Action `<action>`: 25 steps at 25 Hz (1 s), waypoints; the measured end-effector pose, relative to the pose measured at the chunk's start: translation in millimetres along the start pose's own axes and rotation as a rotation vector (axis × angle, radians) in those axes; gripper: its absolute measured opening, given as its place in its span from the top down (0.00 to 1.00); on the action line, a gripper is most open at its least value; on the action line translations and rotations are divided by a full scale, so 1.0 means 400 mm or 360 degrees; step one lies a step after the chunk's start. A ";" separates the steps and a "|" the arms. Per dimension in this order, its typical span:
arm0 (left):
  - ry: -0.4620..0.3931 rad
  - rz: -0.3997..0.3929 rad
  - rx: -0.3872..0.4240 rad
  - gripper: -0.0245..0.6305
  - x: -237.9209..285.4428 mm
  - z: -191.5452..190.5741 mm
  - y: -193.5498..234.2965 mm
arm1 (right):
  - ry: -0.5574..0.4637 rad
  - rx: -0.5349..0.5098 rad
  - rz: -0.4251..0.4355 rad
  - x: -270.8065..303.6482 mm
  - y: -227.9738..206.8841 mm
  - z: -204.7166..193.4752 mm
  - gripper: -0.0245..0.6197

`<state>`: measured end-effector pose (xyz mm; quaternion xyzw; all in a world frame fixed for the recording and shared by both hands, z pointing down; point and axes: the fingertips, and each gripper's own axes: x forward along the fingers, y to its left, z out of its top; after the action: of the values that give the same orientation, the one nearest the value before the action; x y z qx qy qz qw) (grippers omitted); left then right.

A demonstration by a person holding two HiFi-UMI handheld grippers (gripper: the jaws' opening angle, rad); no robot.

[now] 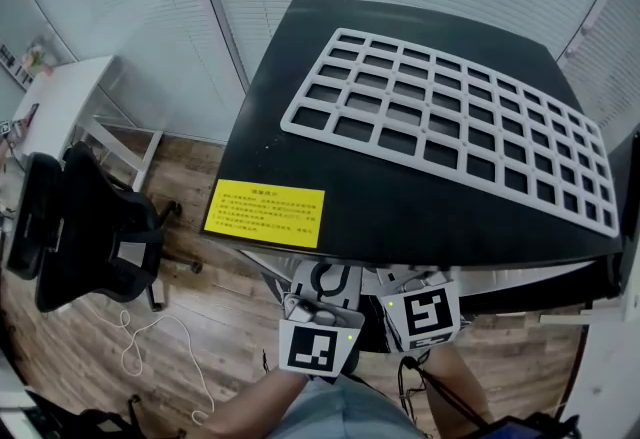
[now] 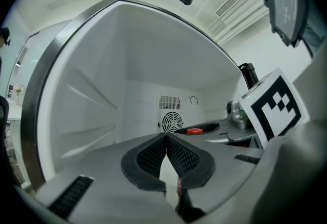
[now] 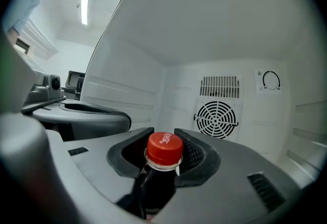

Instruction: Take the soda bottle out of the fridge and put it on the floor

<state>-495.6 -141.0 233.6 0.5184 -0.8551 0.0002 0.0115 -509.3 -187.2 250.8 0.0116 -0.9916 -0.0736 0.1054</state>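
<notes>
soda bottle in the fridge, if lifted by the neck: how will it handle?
Soda bottle looks dark up to the neck, so probably full and heavy. With the right gripper flanking only the neck under the red cap, it may swing. Glossy surface could slip.

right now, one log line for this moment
stage: grasp in fridge | right gripper: jaws round soda bottle neck, grip unconfirmed | left gripper: shut, empty | soda bottle not yet out
</notes>
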 end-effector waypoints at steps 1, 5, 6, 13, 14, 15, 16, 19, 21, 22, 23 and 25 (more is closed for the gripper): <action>-0.0004 0.0001 -0.0003 0.94 -0.001 0.002 0.000 | 0.0003 -0.0006 0.0002 -0.002 0.001 0.001 0.76; -0.0015 -0.0002 -0.0003 0.94 -0.009 0.008 -0.006 | 0.0001 -0.0002 0.0000 -0.016 0.006 0.003 0.78; -0.0018 -0.0003 -0.0002 0.94 -0.012 0.010 -0.008 | 0.0000 -0.0002 -0.0004 -0.021 0.007 0.003 0.79; -0.0056 -0.0019 -0.0007 0.94 -0.042 0.056 -0.059 | -0.0039 -0.0022 -0.0062 -0.112 -0.011 0.047 0.80; -0.0067 -0.0029 -0.0004 0.94 -0.045 0.062 -0.070 | -0.0044 -0.0028 -0.0072 -0.126 -0.014 0.052 0.80; -0.0078 -0.0039 0.0001 0.94 -0.047 0.066 -0.077 | -0.0047 -0.0030 -0.0082 -0.136 -0.015 0.054 0.80; -0.0087 -0.0049 0.0005 0.94 -0.049 0.067 -0.083 | -0.0050 -0.0029 -0.0090 -0.144 -0.014 0.054 0.80; -0.0100 -0.0076 0.0009 0.94 -0.065 0.074 -0.109 | -0.0051 -0.0022 -0.0104 -0.180 -0.005 0.056 0.80; -0.0109 -0.0100 0.0013 0.94 -0.079 0.082 -0.137 | -0.0052 -0.0024 -0.0120 -0.217 -0.003 0.057 0.80; -0.0115 -0.0115 0.0014 0.94 -0.085 0.086 -0.153 | -0.0056 -0.0026 -0.0132 -0.237 -0.003 0.059 0.80; -0.0120 -0.0128 0.0013 0.94 -0.092 0.090 -0.168 | -0.0060 -0.0027 -0.0144 -0.257 -0.003 0.059 0.80; -0.0131 -0.0150 0.0010 0.94 -0.104 0.095 -0.200 | -0.0066 -0.0024 -0.0164 -0.300 -0.003 0.057 0.80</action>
<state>-406.0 -141.6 193.7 0.5575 -0.8296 -0.0189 -0.0254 -396.7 -180.4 203.6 0.0603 -0.9911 -0.0866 0.0810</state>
